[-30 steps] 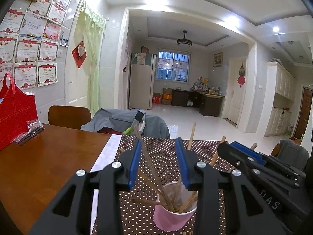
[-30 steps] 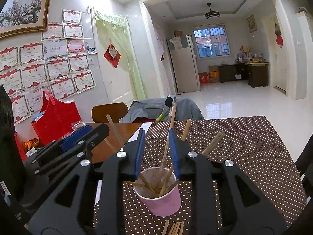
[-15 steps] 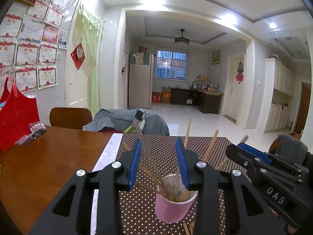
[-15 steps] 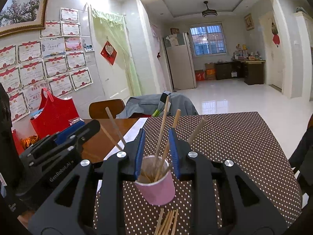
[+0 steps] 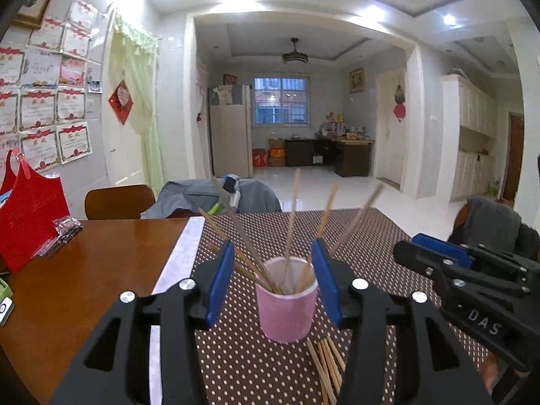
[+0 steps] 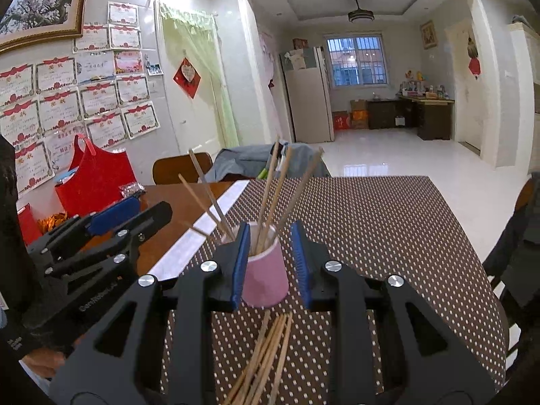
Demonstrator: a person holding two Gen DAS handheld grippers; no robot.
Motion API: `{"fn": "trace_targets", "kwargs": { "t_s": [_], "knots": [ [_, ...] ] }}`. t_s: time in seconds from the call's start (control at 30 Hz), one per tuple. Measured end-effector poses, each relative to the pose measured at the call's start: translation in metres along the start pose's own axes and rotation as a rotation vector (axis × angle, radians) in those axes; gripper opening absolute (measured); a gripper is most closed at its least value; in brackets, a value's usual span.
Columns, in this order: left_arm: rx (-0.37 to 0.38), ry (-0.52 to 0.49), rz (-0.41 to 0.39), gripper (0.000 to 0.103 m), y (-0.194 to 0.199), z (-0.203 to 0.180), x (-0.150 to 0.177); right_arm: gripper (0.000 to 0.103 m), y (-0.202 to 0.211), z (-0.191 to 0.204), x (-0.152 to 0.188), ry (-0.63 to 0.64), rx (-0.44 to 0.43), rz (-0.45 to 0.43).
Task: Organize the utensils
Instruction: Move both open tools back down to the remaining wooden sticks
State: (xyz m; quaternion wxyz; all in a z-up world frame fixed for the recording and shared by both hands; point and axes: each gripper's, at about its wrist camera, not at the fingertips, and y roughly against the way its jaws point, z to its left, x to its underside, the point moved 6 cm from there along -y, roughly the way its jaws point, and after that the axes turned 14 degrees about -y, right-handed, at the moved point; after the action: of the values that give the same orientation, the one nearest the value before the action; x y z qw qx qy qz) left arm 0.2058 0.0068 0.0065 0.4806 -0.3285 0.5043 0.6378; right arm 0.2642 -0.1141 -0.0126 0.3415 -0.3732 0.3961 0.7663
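Left tongs [image 5: 272, 283]: mine, spread wide with nothing gripped; the blue pads sit either side of the pink cup [image 5: 286, 298] with clear gaps on both sides.
Right tongs [image 6: 270, 263]: also parted and empty; the left pad overlaps the cup's edge in my view, and I cannot tell if it touches; the right pad stands clear.
Cup: upright on the dotted mat, dead ahead between both pairs of fingers.
Sticks in the cup [image 5: 291, 222]: several wooden chopsticks fanning up and outward, their tips rising above my fingers.
Loose sticks [image 6: 266, 354]: a bundle lying flat on the mat on my side of the cup, running in under the right tongs; from the left tongs they show just right of centre, below the cup [image 5: 325, 361].
In the way: the right tongs crowd in from the right of my left view [image 5: 469, 280]; the left ones from the left of my right view [image 6: 98, 236].
Around: red bag [image 5: 28, 217] far left by the wall, a small clear packet [image 5: 64, 227] beside it, a chair with grey clothing [image 5: 216, 195] beyond the table's far edge.
Surface: brown mat with white dots [image 6: 388, 229], a pale strip [image 5: 177, 256] along its left edge, then bare wooden table [image 5: 81, 270].
Room: certificates on the left wall, tiled floor, fridge and window far ahead.
Change: a second ago the cup sat low under my left tongs; now it is further ahead and fully in view, and the loose bundle has come into sight.
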Motion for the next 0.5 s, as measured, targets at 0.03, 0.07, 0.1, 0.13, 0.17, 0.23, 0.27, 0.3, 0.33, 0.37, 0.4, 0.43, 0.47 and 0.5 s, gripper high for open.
{"fn": "trace_targets", "kwargs": {
  "t_s": [0.03,0.07,0.1,0.13,0.17,0.23,0.27,0.3,0.33,0.37,0.4,0.43,0.47,0.5],
  "knots": [
    [0.004,-0.008,0.005,0.047,0.001,-0.003,0.002,0.031,0.002,-0.003,0.002,-0.001,0.002,0.004],
    [0.012,-0.019,0.014,0.047,0.003,-0.007,0.005,0.032,0.004,-0.007,0.007,-0.002,0.007,0.012],
    [0.019,-0.028,0.02,0.047,0.004,-0.01,0.007,0.037,0.006,-0.011,0.01,-0.001,0.01,0.018],
    [0.029,-0.038,0.031,0.047,0.005,-0.013,0.011,0.044,0.007,-0.014,0.014,0.001,0.017,0.025],
    [0.038,-0.044,0.044,0.048,0.005,-0.016,0.014,0.045,0.007,-0.016,0.017,0.003,0.021,0.031],
    [0.077,-0.055,0.087,0.049,0.004,-0.023,0.024,0.045,0.006,-0.02,0.025,0.011,0.032,0.055],
    [0.091,-0.057,0.103,0.05,0.002,-0.025,0.027,0.045,0.004,-0.021,0.029,0.013,0.036,0.069],
    [0.116,-0.062,0.128,0.05,0.0,-0.028,0.033,0.045,0.003,-0.022,0.032,0.014,0.039,0.082],
    [0.13,-0.064,0.144,0.05,-0.001,-0.031,0.038,0.045,0.001,-0.025,0.037,0.015,0.046,0.098],
    [0.151,-0.066,0.168,0.05,-0.004,-0.034,0.044,0.045,-0.003,-0.026,0.04,0.017,0.054,0.111],
    [0.185,-0.07,0.211,0.05,-0.008,-0.038,0.052,0.045,-0.006,-0.03,0.046,0.021,0.067,0.135],
    [0.215,-0.074,0.251,0.05,-0.012,-0.041,0.059,0.045,-0.008,-0.032,0.049,0.023,0.074,0.152],
    [0.234,-0.076,0.278,0.05,-0.016,-0.045,0.065,0.045,-0.011,-0.035,0.054,0.025,0.081,0.173],
    [0.255,-0.08,0.312,0.05,-0.02,-0.048,0.072,0.046,-0.015,-0.04,0.059,0.025,0.091,0.2]
  ]
}}
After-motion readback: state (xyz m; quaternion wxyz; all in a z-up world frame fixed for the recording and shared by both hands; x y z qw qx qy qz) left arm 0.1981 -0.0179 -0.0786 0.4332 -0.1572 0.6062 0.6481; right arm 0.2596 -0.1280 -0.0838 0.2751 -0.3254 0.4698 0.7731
